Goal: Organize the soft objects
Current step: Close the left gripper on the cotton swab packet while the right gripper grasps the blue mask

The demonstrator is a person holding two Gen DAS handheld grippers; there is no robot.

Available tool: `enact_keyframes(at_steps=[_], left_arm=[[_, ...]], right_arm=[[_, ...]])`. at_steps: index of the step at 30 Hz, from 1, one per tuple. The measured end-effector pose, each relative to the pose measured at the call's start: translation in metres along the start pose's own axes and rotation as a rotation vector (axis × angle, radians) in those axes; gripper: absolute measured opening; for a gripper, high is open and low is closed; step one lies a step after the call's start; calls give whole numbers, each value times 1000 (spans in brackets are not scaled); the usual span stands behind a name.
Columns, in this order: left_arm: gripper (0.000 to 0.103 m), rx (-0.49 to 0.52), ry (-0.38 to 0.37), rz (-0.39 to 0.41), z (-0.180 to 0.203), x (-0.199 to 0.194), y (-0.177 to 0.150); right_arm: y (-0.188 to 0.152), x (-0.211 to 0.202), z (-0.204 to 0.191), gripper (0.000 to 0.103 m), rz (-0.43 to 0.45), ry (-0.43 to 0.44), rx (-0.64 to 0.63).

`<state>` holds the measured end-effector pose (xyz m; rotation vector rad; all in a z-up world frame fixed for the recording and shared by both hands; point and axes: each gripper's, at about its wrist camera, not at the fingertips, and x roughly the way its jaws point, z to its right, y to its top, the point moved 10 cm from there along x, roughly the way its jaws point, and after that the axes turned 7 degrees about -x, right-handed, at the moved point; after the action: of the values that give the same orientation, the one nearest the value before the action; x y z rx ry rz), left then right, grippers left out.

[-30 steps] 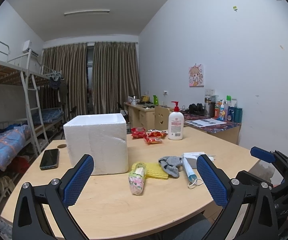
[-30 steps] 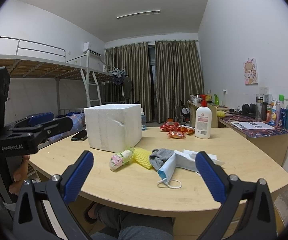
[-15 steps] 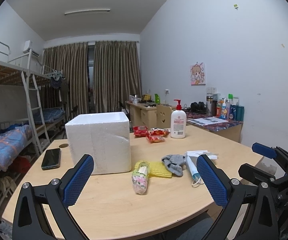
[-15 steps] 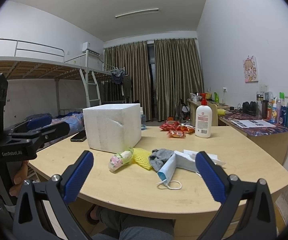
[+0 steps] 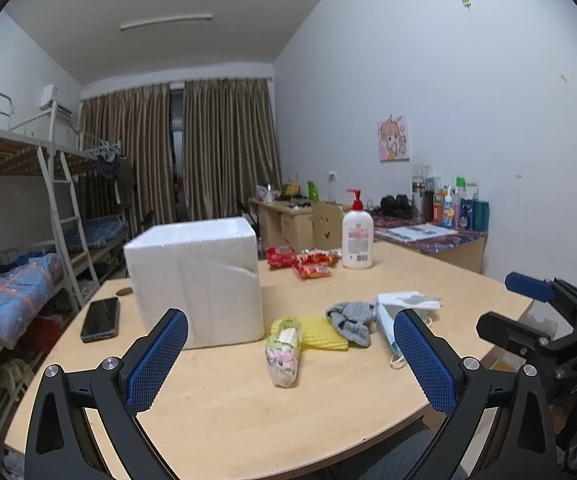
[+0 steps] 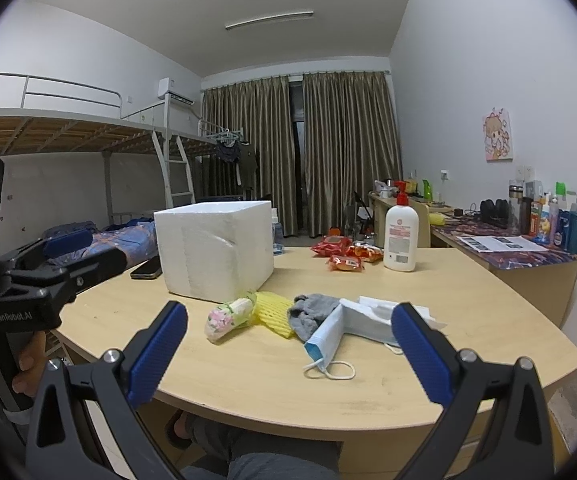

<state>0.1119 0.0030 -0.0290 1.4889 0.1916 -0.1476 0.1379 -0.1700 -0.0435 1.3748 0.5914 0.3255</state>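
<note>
A white foam box [image 5: 198,284] [image 6: 216,250] stands on the wooden table [image 5: 248,412]. In front of it lie a floral tissue pack [image 5: 283,356] [image 6: 228,318], a yellow foam net [image 5: 322,334] [image 6: 274,312], a grey sock [image 5: 350,322] [image 6: 312,314] and blue-white face masks [image 5: 396,312] [image 6: 352,324]. My left gripper [image 5: 288,364] is open and empty, held above the table's near edge. My right gripper [image 6: 288,354] is open and empty, short of the masks.
A black phone [image 5: 100,319] lies left of the box. Red snack packs [image 5: 308,262] and a lotion pump bottle [image 5: 356,236] stand at the back. A cluttered desk [image 6: 508,248] is on the right, bunk beds [image 5: 28,248] on the left.
Both grippers have shifted slightly, so the table items sit a little differently in view. Both stay open and empty; no object has moved.
</note>
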Motion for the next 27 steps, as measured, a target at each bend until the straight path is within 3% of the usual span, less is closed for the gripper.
enact_keyframes(at_steps=[15,27], left_arm=[[103,-57,13,-210,-12,77,-38],[103,-50,59,-318,-20,124,-58]], right_arm=[[-24,51,37,103,-119,-20,52],[-41,84,59,103,-211,-29,90]])
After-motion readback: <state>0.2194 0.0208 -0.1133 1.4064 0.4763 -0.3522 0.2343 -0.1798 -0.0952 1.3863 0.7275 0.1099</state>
